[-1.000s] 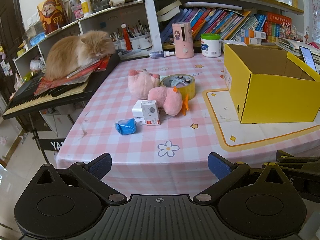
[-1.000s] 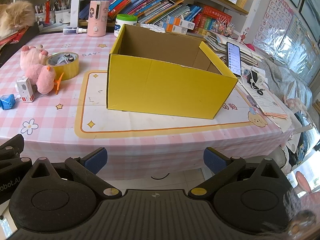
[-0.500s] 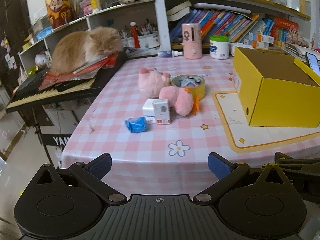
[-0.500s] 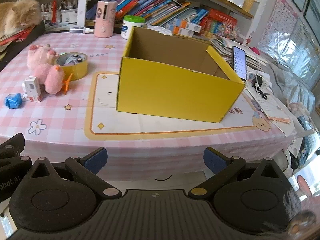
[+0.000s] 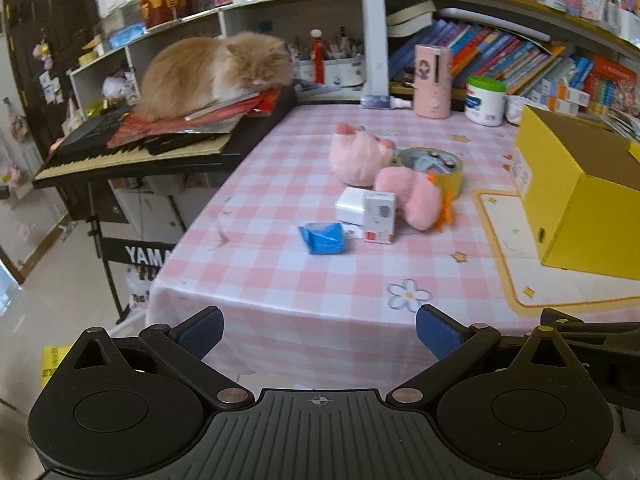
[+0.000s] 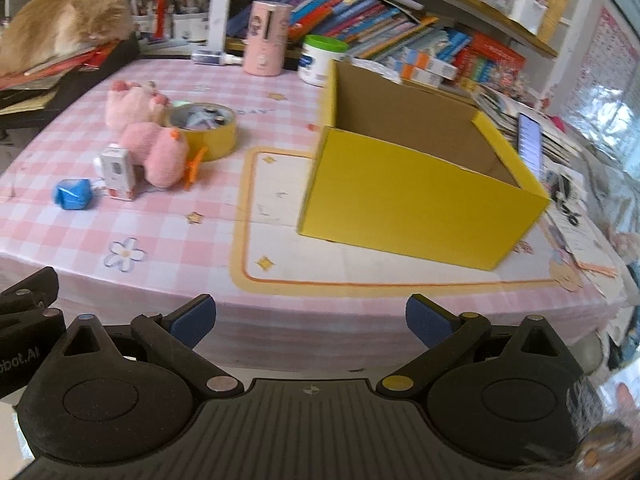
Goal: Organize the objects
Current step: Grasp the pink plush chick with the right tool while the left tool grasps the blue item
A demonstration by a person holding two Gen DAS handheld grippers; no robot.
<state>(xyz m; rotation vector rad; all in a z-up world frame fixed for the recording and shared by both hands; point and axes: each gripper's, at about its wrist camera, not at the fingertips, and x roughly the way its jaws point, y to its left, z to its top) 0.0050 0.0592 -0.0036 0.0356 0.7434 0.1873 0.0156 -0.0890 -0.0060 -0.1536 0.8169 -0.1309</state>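
Left gripper [image 5: 319, 330] at the bottom centre of its own view, jaws spread wide, nothing between the blue pads [image 5: 200, 330]; it sits short of the near table edge. Right gripper [image 6: 310, 320] likewise low centre in the right wrist view, jaws wide apart and empty, also short of the table edge. Table [image 5: 280, 272] covered in a pink-and-white checked cloth. Loose items cluster at mid-frame in the left wrist view: a crumpled blue packet [image 5: 323, 237] nearest the camera, just left of a small white box [image 5: 379, 217] with a red strip at its base, which stands upright against a white cube [image 5: 349, 208] behind it. A pink plush toy [image 5: 416, 200] with orange feet lies just right of the box, touching a roll of yellow tape [image 5: 436, 168] lying flat with small objects inside its core; what they are is too small to tell. A second pink plush piece [image 5: 358, 156] sits behind, to the left of the tape. Yellow cardboard box [image 6: 420, 184], open-topped and apparently empty, stands at centre right of the right wrist view on a cream mat [image 6: 280, 240] with an orange border, well apart from the cluster. Upper left of the left wrist view: an orange cat [image 5: 212, 70] lies on papers atop a keyboard [image 5: 132, 152] beside the table. Bookshelves [image 5: 520, 52] fill the upper right behind the table.
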